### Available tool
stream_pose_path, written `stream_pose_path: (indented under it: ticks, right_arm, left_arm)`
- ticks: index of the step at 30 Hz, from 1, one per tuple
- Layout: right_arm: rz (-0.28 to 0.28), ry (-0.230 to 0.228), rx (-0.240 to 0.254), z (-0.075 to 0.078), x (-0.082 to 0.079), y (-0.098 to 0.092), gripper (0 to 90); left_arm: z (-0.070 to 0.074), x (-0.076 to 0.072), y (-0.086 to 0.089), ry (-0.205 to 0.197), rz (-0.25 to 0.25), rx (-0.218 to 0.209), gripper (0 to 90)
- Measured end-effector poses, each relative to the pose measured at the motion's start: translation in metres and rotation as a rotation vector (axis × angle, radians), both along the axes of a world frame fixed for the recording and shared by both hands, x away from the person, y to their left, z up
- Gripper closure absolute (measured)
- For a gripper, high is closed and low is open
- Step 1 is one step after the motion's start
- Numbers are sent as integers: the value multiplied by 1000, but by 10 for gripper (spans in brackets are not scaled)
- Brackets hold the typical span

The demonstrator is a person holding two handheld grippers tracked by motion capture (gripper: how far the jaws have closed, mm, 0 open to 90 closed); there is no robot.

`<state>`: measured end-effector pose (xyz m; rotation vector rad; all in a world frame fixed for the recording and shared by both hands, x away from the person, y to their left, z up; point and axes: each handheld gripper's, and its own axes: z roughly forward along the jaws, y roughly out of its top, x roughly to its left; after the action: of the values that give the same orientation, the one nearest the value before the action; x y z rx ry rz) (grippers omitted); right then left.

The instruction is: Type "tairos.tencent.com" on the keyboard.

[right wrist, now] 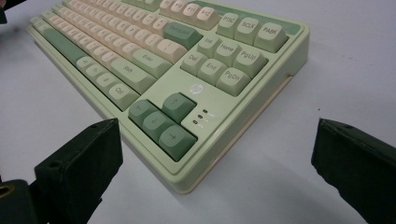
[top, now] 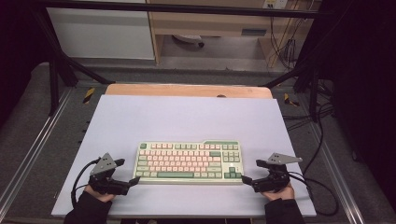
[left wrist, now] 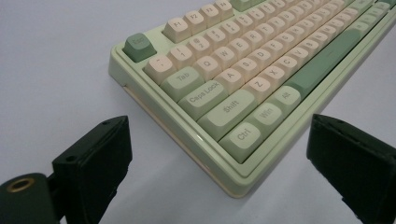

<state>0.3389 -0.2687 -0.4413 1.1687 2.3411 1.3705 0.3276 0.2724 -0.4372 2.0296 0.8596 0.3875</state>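
Note:
A pale green keyboard (top: 188,161) with cream and green keys lies flat on the white table top (top: 187,116), near its front edge. My left gripper (top: 128,171) rests on the table just off the keyboard's front left corner (left wrist: 233,184), jaws wide apart and pointing at that corner, nothing between the pads. My right gripper (top: 252,171) sits just off the front right corner (right wrist: 187,184), also open, with that corner lying ahead of the gap. Neither gripper touches the keyboard (left wrist: 261,70) (right wrist: 187,70).
Bare white surface stretches behind and beside the keyboard. A wooden strip (top: 187,90) edges the table's far side. Black frame posts (top: 56,70) and trailing cables (top: 322,186) stand around the table; a cabinet (top: 100,32) is farther back.

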Motion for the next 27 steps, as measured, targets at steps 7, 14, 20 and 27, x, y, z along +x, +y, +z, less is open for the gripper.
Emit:
stream_pose_path:
  ticks: [7,14,20,27]
  right_arm:
    - [3,-4,1,0,0,0,25]
    - [4,-1,-6,-1,0,1,25]
    - [4,-5,-6,0,0,0,27]
    - [6,-1,-5,0,0,1,27]
  left_arm:
    - [1,0,-1,1,0,2,67]
    - [4,0,-4,-9,-2,3,67]
    - [8,0,-5,-18,2,0,68]
    - [11,0,-10,-24,-2,5,68]
